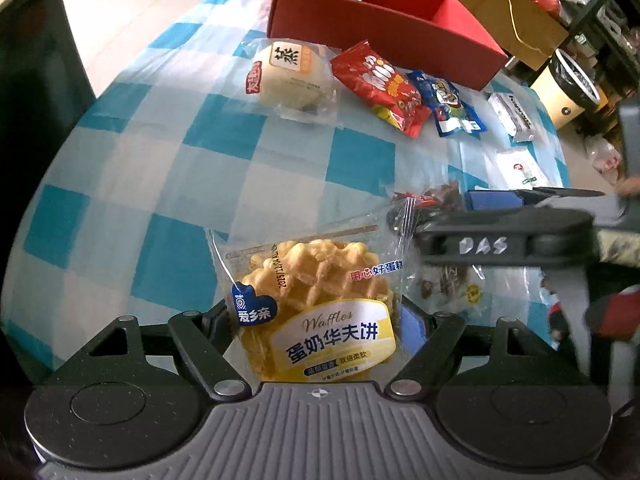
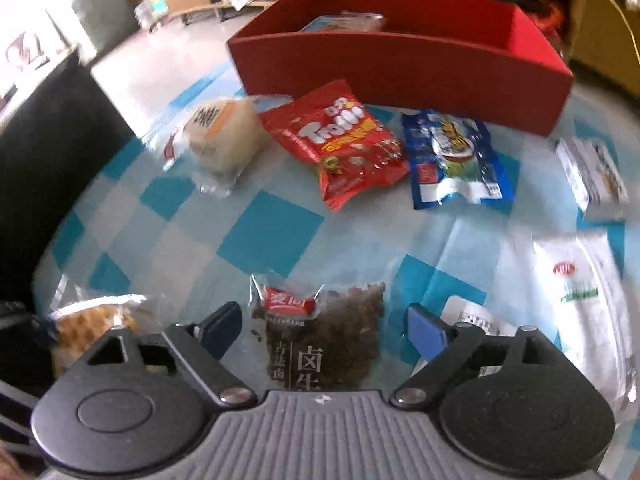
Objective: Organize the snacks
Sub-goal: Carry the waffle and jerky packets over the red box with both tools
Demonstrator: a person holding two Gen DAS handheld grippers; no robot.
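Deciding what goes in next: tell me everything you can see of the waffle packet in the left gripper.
The waffle packet is a clear, crinkly plastic wrapper with a yellow-and-white label reading "Waffles" and a blue heart-shaped logo. Inside sits a golden, grid-patterned waffle. It looks sealed and undamaged. The left gripper has a finger against each side, label toward the camera. Whether it rests on the checked tablecloth or hangs above it, I cannot tell.

Pack inside red box (image 2: 400,68) blurred; waffle pack (image 2: 92,324) half hidden.
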